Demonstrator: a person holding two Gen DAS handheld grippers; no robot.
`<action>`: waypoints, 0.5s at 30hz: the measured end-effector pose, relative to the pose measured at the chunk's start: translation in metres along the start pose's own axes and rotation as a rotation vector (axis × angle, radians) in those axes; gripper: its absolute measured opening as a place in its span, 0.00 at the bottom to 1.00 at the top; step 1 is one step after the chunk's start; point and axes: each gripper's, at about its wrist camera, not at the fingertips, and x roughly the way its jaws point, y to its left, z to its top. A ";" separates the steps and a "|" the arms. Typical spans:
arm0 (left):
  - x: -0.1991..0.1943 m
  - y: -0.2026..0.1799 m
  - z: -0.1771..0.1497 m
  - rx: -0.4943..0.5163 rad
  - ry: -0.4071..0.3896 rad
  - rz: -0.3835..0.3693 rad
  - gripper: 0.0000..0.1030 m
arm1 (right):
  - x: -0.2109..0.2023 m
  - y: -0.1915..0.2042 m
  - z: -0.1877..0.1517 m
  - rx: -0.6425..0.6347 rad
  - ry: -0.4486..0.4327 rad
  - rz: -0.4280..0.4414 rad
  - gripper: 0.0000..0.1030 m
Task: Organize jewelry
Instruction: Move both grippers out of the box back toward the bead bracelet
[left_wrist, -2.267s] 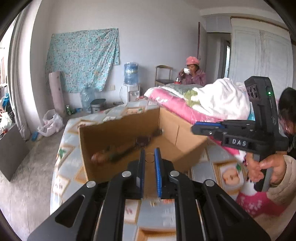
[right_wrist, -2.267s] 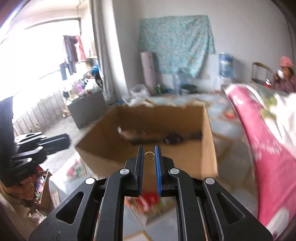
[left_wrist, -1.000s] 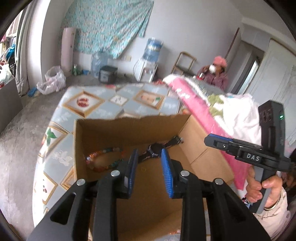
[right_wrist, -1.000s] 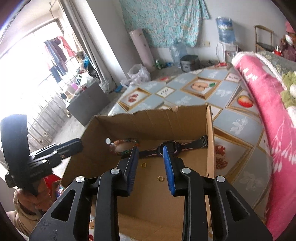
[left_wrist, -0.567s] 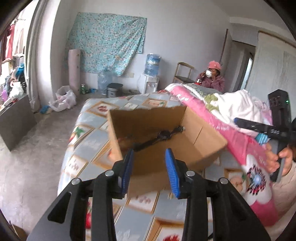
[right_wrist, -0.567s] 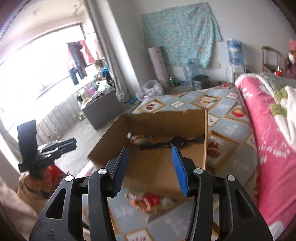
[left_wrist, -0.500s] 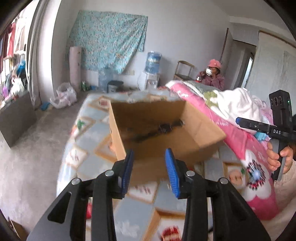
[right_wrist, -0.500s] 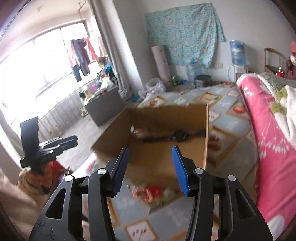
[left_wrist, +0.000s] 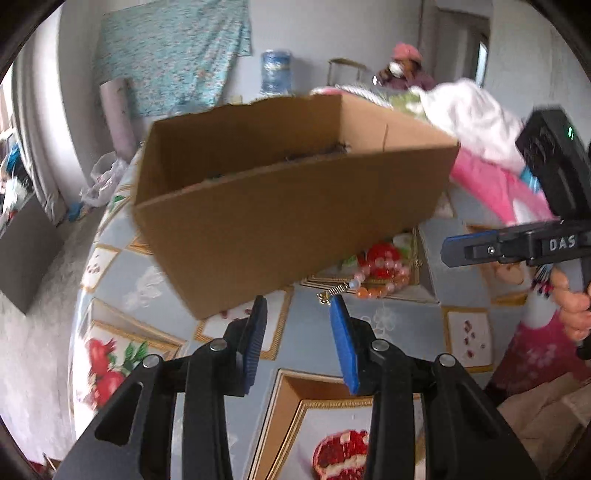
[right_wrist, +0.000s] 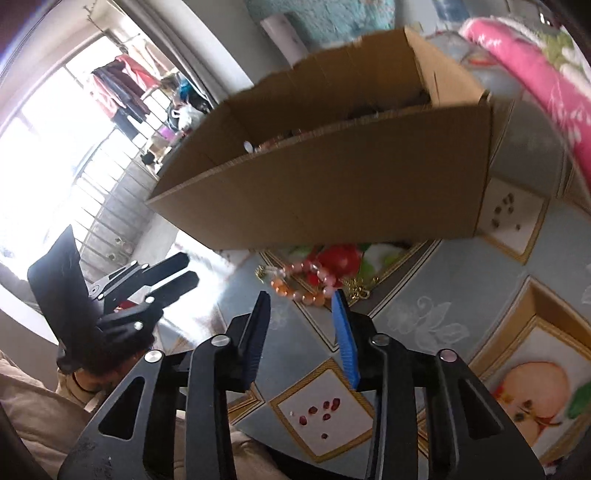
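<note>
A brown cardboard box (left_wrist: 295, 206) stands on the patterned bed cover; it also shows in the right wrist view (right_wrist: 351, 184). Dark jewelry pieces lie inside, mostly hidden by its near wall. An orange and pink bead bracelet (left_wrist: 380, 277) with a gold chain lies on the cover in front of the box, also seen in the right wrist view (right_wrist: 310, 284). My left gripper (left_wrist: 299, 306) is open and empty, just short of the bracelet. My right gripper (right_wrist: 301, 299) is open and empty, right above the bracelet; it also shows in the left wrist view (left_wrist: 517, 247).
A pink blanket (left_wrist: 495, 184) and white bedding (left_wrist: 472, 114) are piled at the right of the bed. A seated person in a pink hat (left_wrist: 406, 70) is at the back wall beside a water dispenser (left_wrist: 275, 70). The bed's left edge drops to the floor (left_wrist: 29, 332).
Both grippers let go of gold rings into the box, opened, pulled back and lowered toward the bed cover. The bead bracelet in front of the box has come into view.
</note>
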 end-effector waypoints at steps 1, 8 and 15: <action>0.006 -0.003 0.002 0.012 0.005 0.008 0.33 | 0.005 0.000 0.001 0.000 0.004 -0.007 0.31; 0.033 -0.012 0.013 0.051 0.021 -0.031 0.32 | 0.020 0.001 0.003 0.004 0.023 -0.040 0.30; 0.049 -0.021 0.012 0.093 0.060 -0.032 0.12 | 0.028 -0.001 0.001 0.011 0.035 -0.035 0.30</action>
